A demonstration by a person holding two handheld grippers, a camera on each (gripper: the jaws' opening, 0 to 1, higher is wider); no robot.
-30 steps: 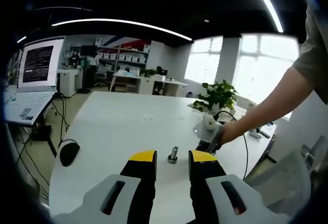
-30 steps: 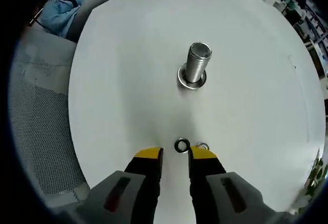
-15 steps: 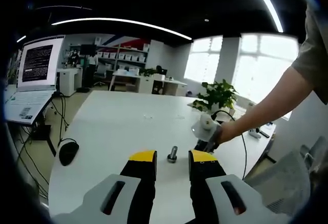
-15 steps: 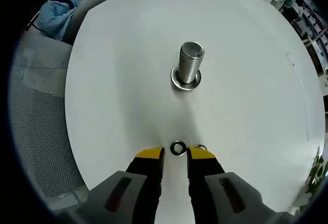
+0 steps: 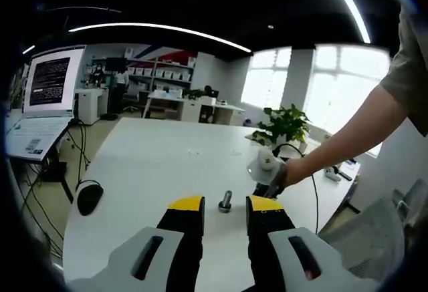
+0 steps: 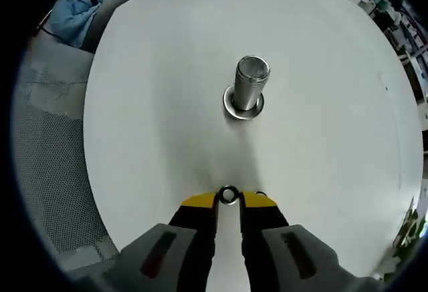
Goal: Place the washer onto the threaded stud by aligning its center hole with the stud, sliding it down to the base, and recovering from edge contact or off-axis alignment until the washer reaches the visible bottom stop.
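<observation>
Right gripper view: right claw nearly clenched around washer lying on white counter, well short of upright threaded stud. Left gripper view: left claw released, stud just beyond; bare counter around.

The white worktop carries 1 upright threaded stud, a small washer and a black mouse.
</observation>
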